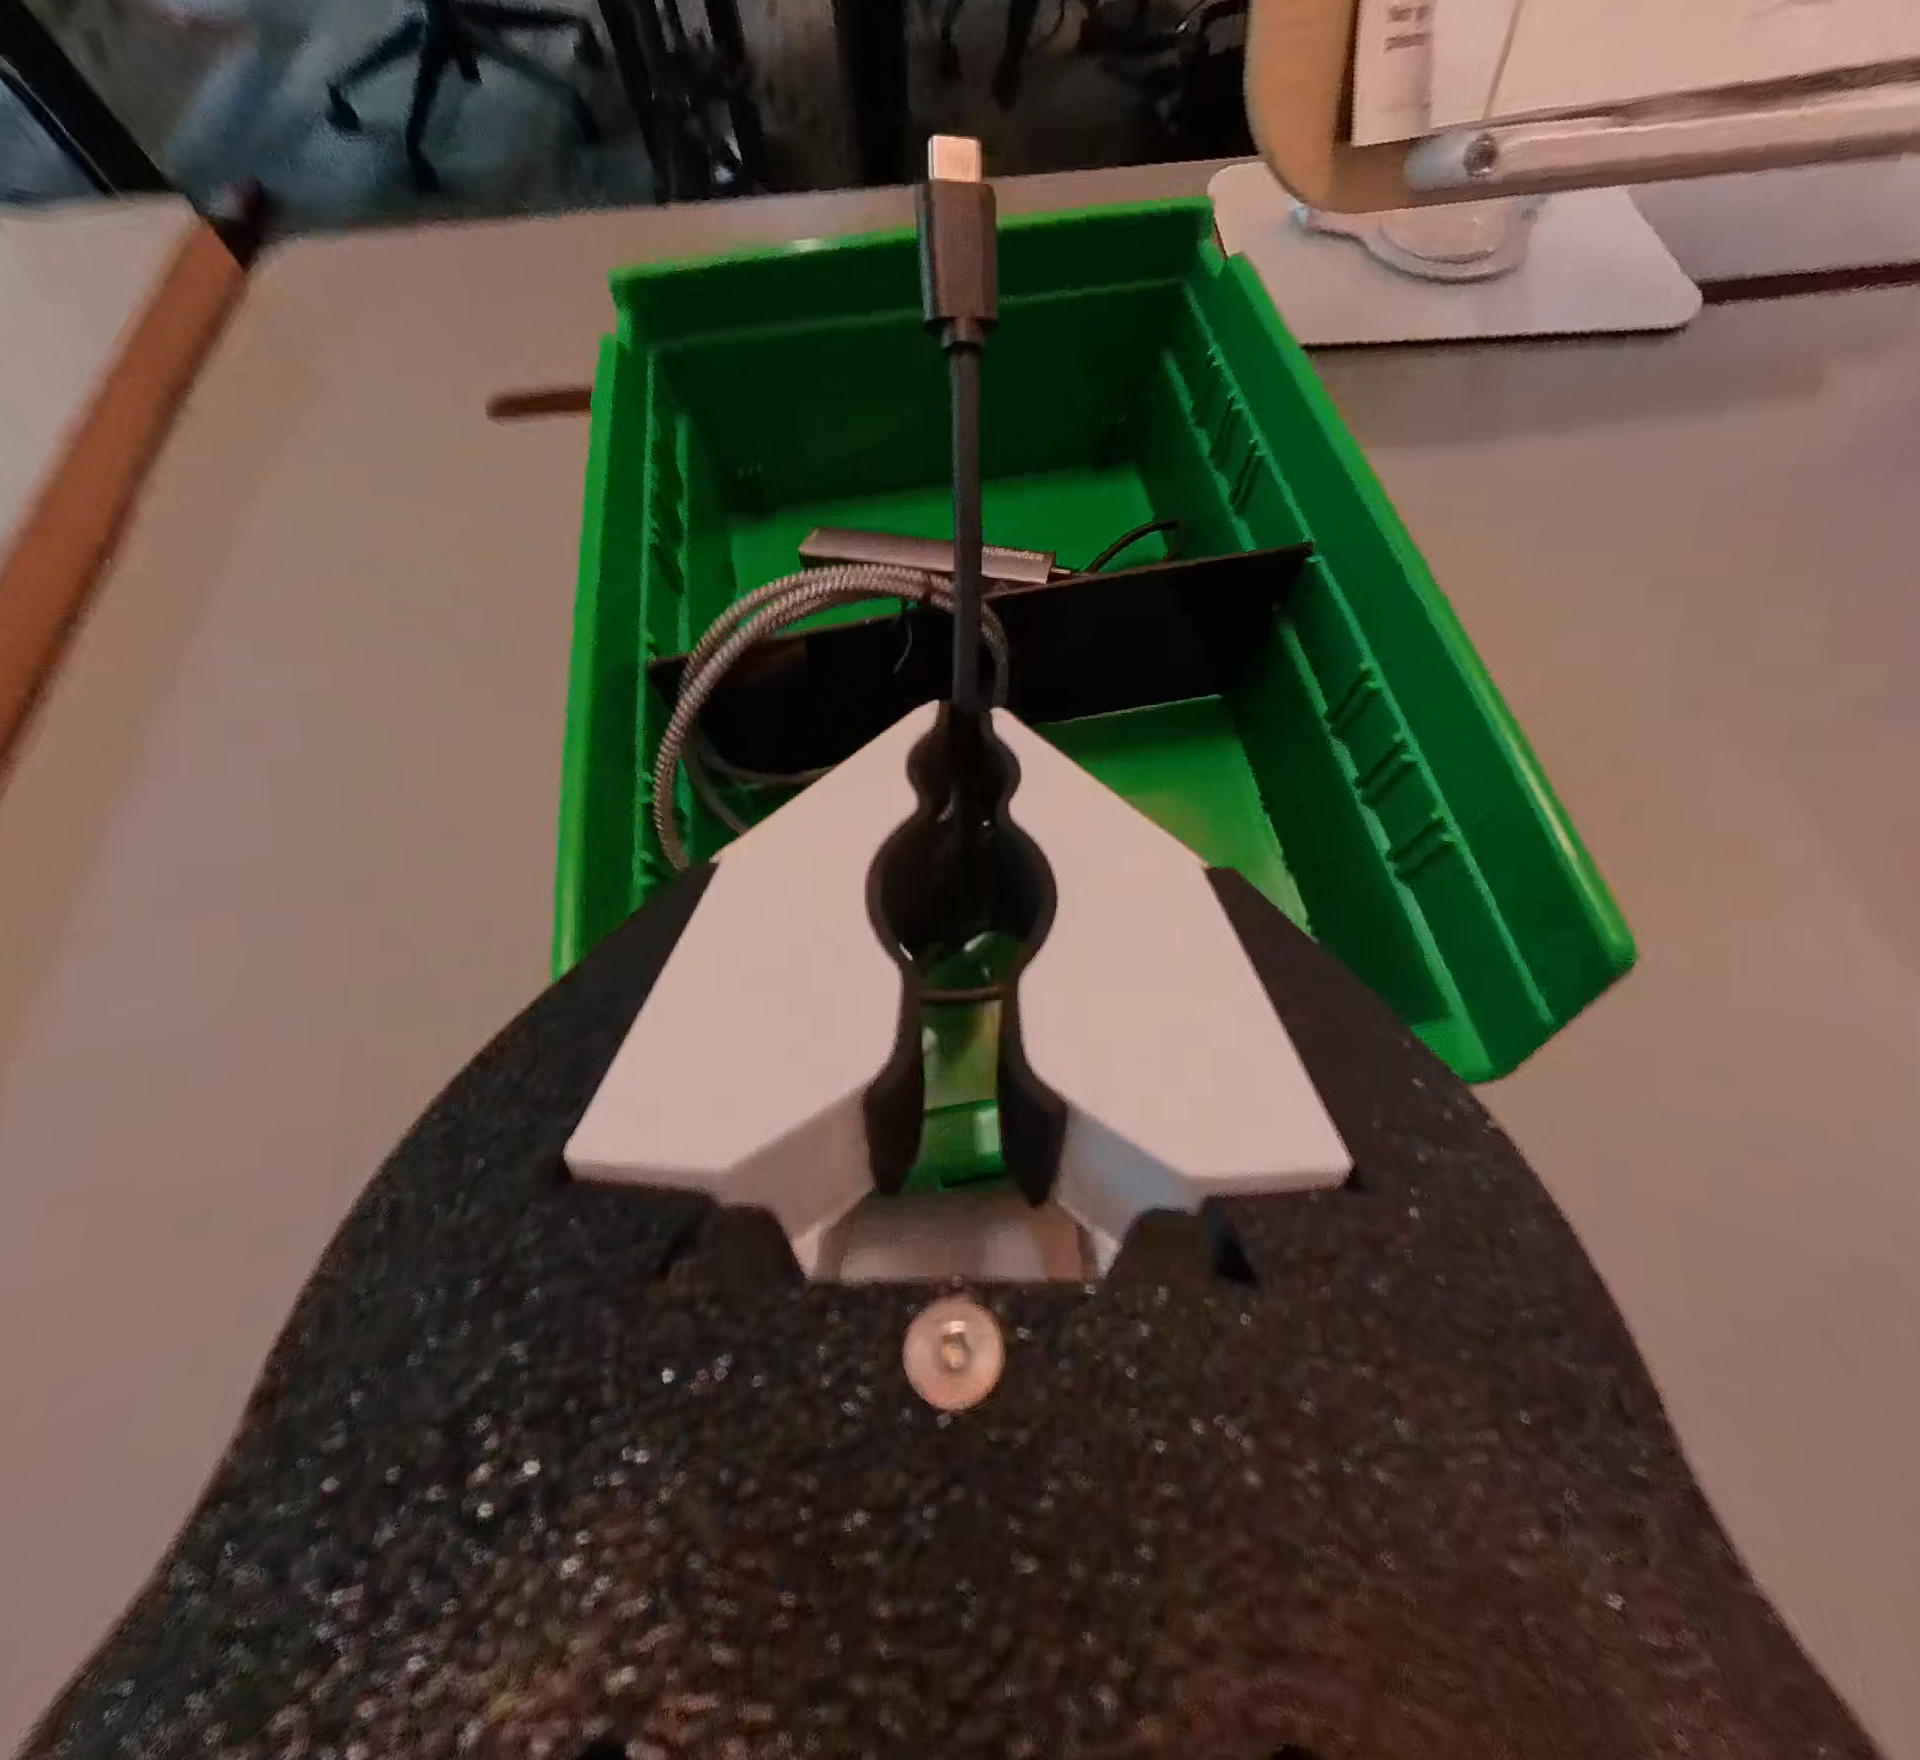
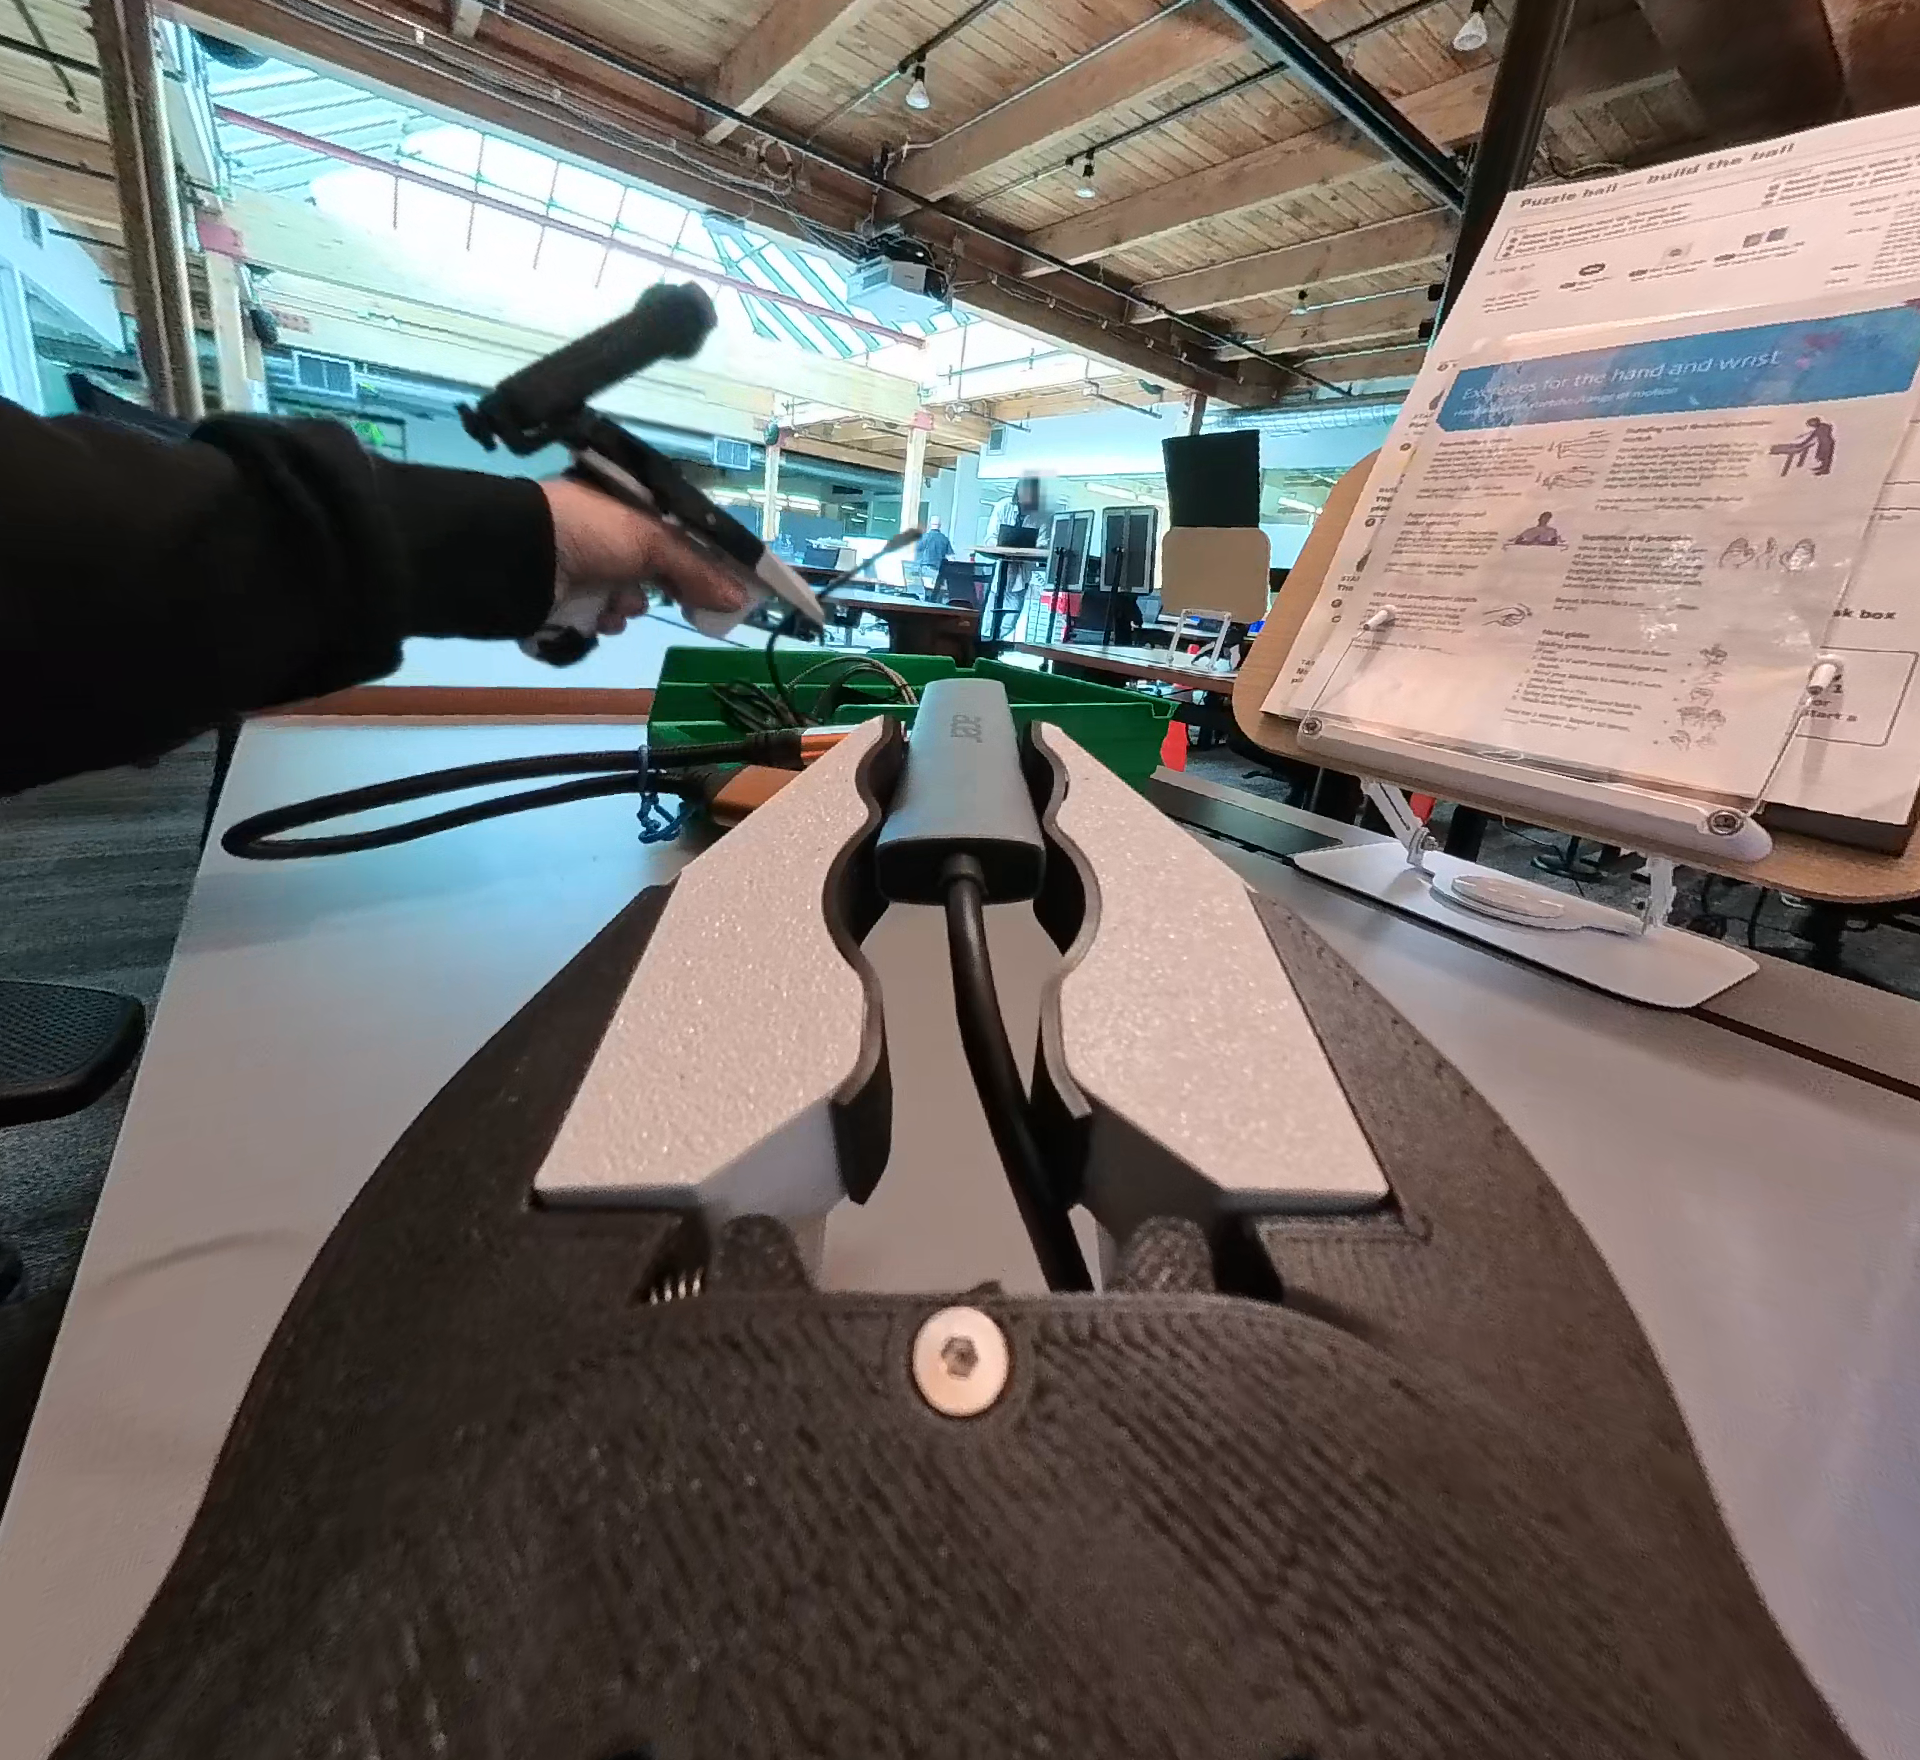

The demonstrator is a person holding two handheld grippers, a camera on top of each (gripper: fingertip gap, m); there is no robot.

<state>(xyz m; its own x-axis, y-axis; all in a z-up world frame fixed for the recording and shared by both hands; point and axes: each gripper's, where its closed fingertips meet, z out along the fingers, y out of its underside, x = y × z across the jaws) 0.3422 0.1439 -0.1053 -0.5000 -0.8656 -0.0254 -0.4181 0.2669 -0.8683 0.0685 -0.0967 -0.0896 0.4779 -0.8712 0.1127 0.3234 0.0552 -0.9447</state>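
Note:
My left gripper (image 1: 961,723) is shut on a thin black cable (image 1: 966,505), whose plug (image 1: 958,245) sticks out ahead of the fingertips. It hovers over a green bin (image 1: 1351,671) with a black divider (image 1: 1143,630). A braided grey cable coil (image 1: 727,661) and a dark flat adapter (image 1: 894,547) lie in the bin. My right gripper (image 2: 961,734) is shut on a grey adapter body (image 2: 961,796), whose black lead runs back between the fingers. The left gripper (image 2: 774,593), held by a hand in a black sleeve, shows above the bin (image 2: 1091,723) in the right wrist view.
A thick black cable loop (image 2: 416,796) with a blue tie lies on the grey table (image 1: 312,671) beside the bin. A wooden document stand with papers (image 2: 1610,567) stands at the right on a white base (image 1: 1455,276). Office chairs and desks are behind. The tips of one gripper are about 35 cm away from the tips of the other.

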